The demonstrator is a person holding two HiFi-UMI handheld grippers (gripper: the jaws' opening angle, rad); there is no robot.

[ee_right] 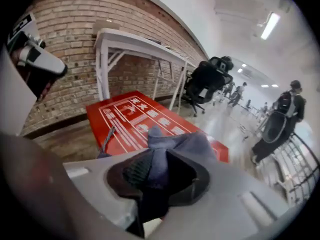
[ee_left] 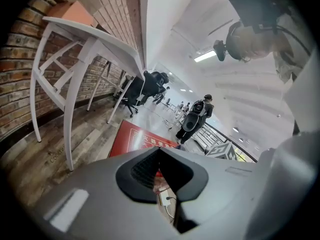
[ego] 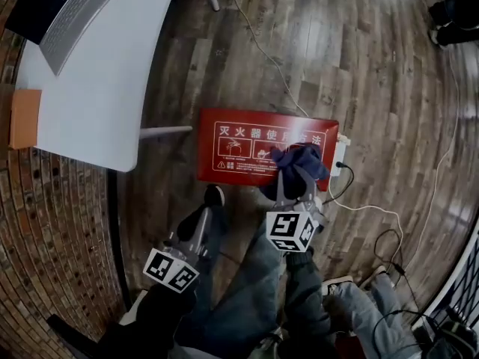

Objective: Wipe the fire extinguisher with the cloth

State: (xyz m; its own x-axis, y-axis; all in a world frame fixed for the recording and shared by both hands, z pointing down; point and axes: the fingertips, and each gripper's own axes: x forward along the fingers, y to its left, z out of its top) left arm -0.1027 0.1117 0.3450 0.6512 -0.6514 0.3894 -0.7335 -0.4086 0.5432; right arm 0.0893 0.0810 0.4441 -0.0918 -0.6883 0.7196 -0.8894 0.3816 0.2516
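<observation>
A flat red fire extinguisher box (ego: 247, 152) with white printed instructions lies on the wooden floor. My right gripper (ego: 290, 178) is shut on a dark blue cloth (ego: 299, 159), which bunches over the box's right end. In the right gripper view the cloth (ee_right: 172, 144) fills the space between the jaws, with the red box (ee_right: 130, 116) just beyond. My left gripper (ego: 200, 219) hangs lower left of the box, apart from it. Its jaws stand together with nothing in them. In the left gripper view the red box (ee_left: 137, 136) lies ahead on the floor.
A white table (ego: 97, 88) with a laptop (ego: 67, 6) stands to the left of the box, by a brick wall (ego: 45, 223). A white power strip (ego: 340, 155) with cables sits at the box's right end. The person's shoe (ego: 213, 195) is close below the box. An office chair (ee_right: 205, 81) stands farther off.
</observation>
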